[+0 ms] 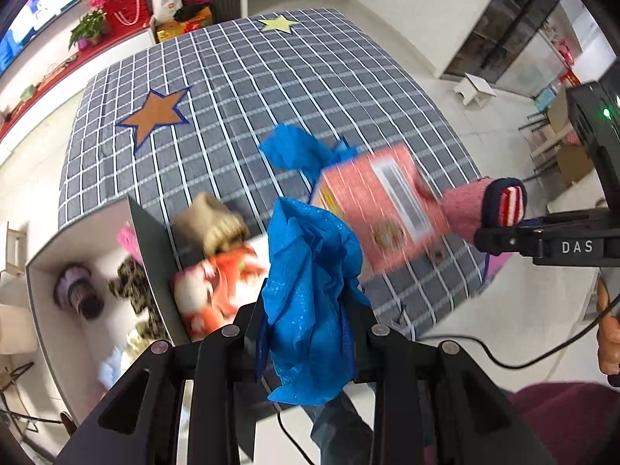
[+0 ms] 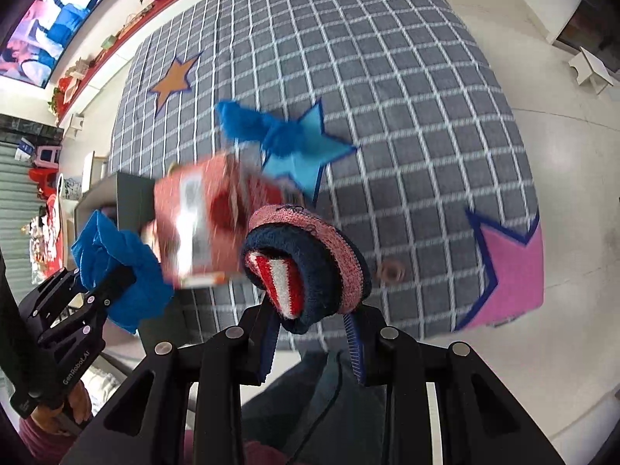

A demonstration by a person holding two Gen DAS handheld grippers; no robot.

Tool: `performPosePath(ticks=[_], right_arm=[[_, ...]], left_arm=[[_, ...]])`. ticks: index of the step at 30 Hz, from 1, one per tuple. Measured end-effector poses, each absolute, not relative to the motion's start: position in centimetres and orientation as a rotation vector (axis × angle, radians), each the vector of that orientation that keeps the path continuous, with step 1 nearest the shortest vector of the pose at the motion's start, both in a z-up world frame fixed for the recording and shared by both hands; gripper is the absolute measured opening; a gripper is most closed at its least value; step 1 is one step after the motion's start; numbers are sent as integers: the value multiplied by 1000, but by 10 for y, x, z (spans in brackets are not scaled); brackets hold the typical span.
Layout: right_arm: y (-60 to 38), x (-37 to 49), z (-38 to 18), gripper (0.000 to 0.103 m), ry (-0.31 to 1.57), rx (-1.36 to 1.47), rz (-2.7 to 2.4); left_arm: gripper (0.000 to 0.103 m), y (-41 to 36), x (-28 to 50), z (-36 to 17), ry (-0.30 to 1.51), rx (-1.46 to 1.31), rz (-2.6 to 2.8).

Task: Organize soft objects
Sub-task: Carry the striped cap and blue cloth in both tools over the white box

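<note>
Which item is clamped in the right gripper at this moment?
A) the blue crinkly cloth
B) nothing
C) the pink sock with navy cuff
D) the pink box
C: in the right wrist view the right gripper is shut on the pink sock, its navy cuff between the fingers; the blue cloth is in the left gripper.
</note>
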State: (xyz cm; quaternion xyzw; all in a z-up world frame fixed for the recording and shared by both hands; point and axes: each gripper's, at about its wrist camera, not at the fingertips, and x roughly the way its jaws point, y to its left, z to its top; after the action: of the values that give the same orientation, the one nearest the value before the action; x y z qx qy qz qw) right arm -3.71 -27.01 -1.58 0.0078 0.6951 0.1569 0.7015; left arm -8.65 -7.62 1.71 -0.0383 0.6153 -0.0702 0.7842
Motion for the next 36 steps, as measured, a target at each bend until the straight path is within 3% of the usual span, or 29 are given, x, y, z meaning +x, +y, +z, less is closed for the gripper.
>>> performPosePath(ticks=[8, 20, 36], right_arm=[[-240, -88, -19, 32, 1577, -11, 427], [-157, -113, 14, 32, 1463, -194, 597], [-70, -136, 33, 32, 1395, -355, 766]], left_arm=[[32, -68, -134, 29, 1314, -93, -140], [32, -4, -182, 60, 1207, -201, 74], [32, 48, -220, 55, 1161, -355, 264]])
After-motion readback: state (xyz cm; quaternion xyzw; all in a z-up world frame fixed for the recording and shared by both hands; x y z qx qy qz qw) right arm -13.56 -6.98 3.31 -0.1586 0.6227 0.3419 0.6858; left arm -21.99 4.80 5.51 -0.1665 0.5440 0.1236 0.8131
